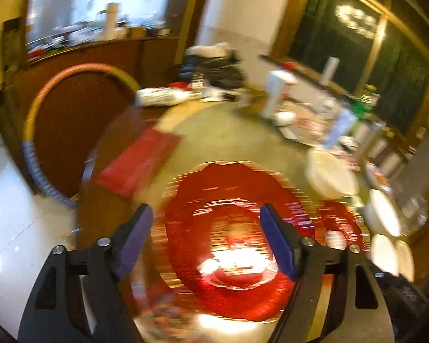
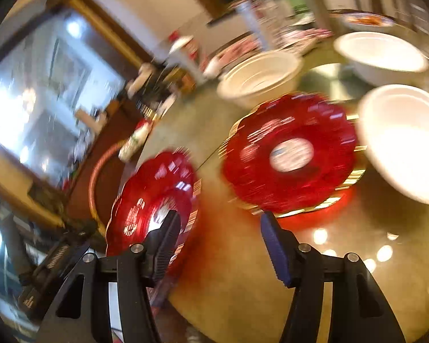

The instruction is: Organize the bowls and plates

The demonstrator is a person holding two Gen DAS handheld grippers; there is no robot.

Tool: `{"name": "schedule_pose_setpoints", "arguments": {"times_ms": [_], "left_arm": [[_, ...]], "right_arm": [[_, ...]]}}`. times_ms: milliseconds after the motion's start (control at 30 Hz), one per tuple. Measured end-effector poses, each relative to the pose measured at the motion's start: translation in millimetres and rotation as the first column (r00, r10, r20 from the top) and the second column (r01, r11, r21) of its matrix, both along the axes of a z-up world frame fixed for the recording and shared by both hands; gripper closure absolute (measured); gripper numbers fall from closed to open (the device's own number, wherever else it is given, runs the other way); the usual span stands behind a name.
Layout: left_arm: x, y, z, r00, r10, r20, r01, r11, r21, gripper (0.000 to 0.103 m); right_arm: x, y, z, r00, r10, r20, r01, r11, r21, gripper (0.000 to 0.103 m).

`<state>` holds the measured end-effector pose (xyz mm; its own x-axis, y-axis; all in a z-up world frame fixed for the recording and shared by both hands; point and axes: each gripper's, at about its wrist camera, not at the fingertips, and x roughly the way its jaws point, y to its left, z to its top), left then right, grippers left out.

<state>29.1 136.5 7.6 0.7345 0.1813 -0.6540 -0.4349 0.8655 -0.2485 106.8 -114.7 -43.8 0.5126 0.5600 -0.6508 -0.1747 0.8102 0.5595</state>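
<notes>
In the left wrist view a red plate with a gold rim lies on the round table, heavily blurred. My left gripper hangs over it, open, its pads wide apart and off the plate. A second red plate lies to the right, with white bowls beyond it. In the right wrist view my right gripper is open over bare tabletop, between a red plate at the left and a red plate ahead. White bowls stand behind and to the right.
A red cloth or packet lies at the table's left side. A chair with a round back stands past the left edge. Bottles, cartons and wrappers crowd the far side. A decorated plate sits at the back right.
</notes>
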Motion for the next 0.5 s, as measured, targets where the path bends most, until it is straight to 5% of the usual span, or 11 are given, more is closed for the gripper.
{"name": "schedule_pose_setpoints", "arguments": {"times_ms": [167, 233, 400, 500], "left_arm": [[67.4, -64.4, 23.5, 0.965, -0.256, -0.056, 0.259, 0.964, 0.053, 0.025], [100.1, -85.0, 22.8, 0.934, -0.342, -0.105, 0.347, 0.937, 0.036, 0.025], [162.5, -122.3, -8.3, 0.846, -0.443, -0.296, 0.462, 0.887, -0.008, 0.025], [190.2, -129.4, -33.3, 0.807, -0.439, -0.396, 0.47, 0.883, -0.022, 0.025]], "right_arm": [[15.4, -39.9, -15.0, 0.993, -0.092, -0.076, 0.097, 0.994, 0.053, 0.041], [19.5, -47.9, -21.6, 0.989, -0.112, -0.098, 0.118, 0.991, 0.062, 0.041], [34.3, -57.9, -33.6, 0.981, -0.129, -0.144, 0.141, 0.987, 0.079, 0.041], [44.7, -59.9, -36.1, 0.978, -0.138, -0.156, 0.153, 0.985, 0.084, 0.041]]}}
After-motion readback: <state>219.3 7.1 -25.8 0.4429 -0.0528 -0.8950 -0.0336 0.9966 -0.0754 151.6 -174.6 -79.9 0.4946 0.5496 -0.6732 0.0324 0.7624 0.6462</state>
